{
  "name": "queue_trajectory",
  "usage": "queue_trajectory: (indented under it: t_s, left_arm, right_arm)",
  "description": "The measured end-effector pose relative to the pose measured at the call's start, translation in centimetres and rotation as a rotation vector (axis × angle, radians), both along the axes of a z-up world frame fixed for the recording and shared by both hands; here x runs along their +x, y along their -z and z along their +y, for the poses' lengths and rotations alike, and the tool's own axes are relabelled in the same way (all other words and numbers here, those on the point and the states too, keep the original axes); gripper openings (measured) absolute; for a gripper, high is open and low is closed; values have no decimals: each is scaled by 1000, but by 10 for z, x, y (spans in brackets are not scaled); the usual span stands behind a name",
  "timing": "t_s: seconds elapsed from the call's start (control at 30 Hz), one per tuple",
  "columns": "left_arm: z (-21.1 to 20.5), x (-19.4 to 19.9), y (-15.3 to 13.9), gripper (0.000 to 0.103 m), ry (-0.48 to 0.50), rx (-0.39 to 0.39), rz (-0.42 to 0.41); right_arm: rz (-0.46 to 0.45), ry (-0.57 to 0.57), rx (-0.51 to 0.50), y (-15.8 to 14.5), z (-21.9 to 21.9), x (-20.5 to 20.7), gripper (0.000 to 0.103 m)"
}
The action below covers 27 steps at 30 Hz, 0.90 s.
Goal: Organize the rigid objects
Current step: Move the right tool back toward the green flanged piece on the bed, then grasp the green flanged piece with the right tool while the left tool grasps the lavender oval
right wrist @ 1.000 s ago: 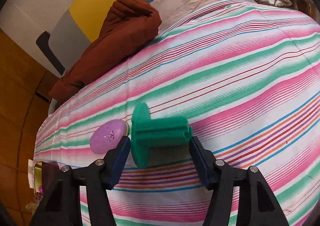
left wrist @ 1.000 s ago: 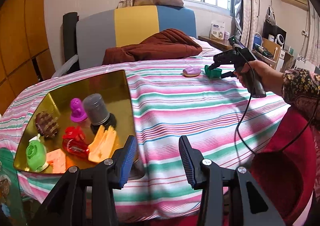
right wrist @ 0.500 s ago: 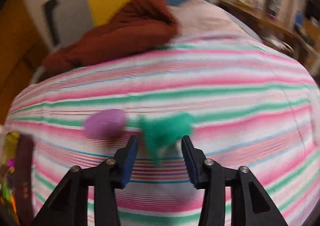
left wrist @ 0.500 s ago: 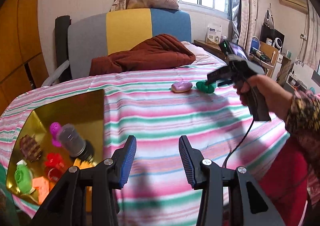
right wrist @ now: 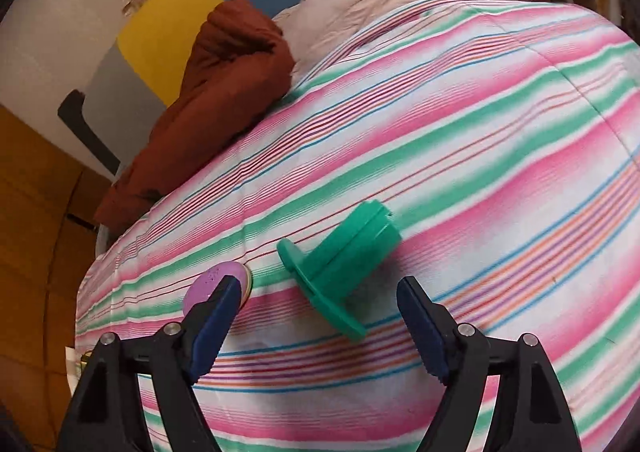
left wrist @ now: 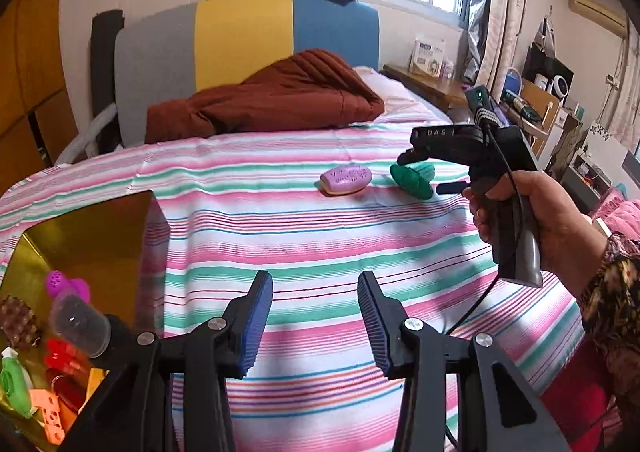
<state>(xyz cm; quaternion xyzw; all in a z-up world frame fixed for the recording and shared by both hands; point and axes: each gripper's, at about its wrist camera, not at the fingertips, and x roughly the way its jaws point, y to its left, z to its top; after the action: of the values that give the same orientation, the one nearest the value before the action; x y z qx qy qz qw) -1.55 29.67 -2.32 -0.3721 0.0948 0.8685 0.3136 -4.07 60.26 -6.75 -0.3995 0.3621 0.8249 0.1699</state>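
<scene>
only the left view shows the gold tray [left wrist: 84, 228] of toys.

Legible text: "DAS", pale letters on the black top bar of the right gripper [left wrist: 434, 167], left wrist view. White box [left wrist: 429, 56] on the shelf [left wrist: 424, 85] by the window carries print, too small to read. No other text legible.

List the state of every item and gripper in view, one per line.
green spool: on its side on the striped sheet, between the right gripper's jaws, untouched.
purple oval case: closed, flat on the sheet.
gold tray: loaded with small items.
right gripper: jaws opening.
left gripper: open, empty.
</scene>
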Motion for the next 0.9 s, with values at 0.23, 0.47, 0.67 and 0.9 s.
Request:
queue_trajectory:
  t_s: [0.23,0.47,0.67,0.9]
  left_arm:
    - [21,-21,10,44,-13,-29,-52]
    - [60,-55,16,44,-15,-74,-69]
    - [110,-90,30,45,35,-128,-79]
    - [160,-131,50,72,58,-178,-35]
  right_arm:
    - [-94,-25,60,9,3,-7,38]
    - [-188,25,-14,8,15,17,30]
    - [-95,163,-146,6,38,39,73]
    - [-74,195,-181,8,46,43,77]
